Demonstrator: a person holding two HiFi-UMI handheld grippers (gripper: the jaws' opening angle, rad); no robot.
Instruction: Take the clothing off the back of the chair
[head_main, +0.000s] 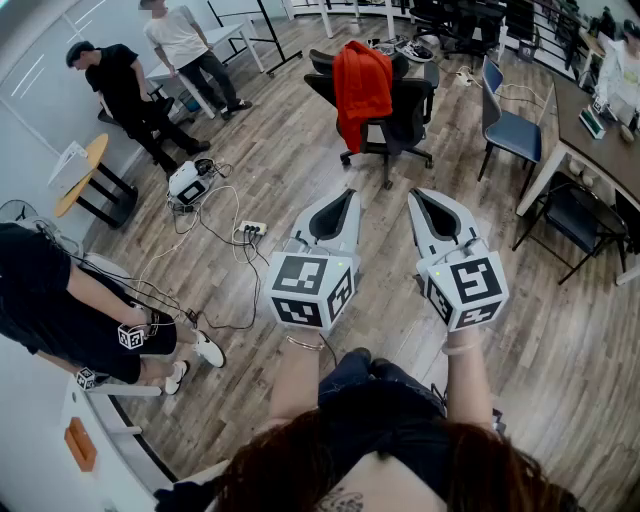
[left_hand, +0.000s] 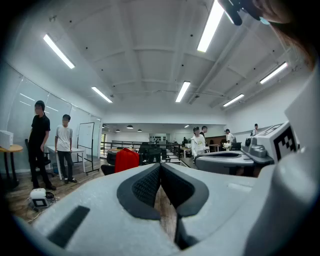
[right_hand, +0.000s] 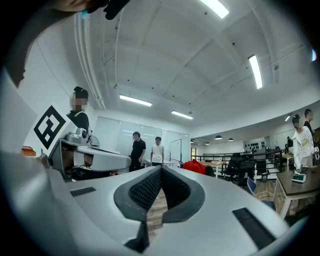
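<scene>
So the red jacket (head_main: 361, 88) hangs on the black chair (head_main: 400, 110), well apart from the left gripper (head_main: 338, 212) and right gripper (head_main: 432, 214), both closed and empty.

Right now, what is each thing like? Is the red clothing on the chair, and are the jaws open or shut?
red clothing, draped over the chair's back, not taken off.
black chair, upright on its wheels.
left gripper, jaws shut, holding nothing.
right gripper, jaws shut, holding nothing.
blue chair, upright, nobody sitting on it.
</scene>
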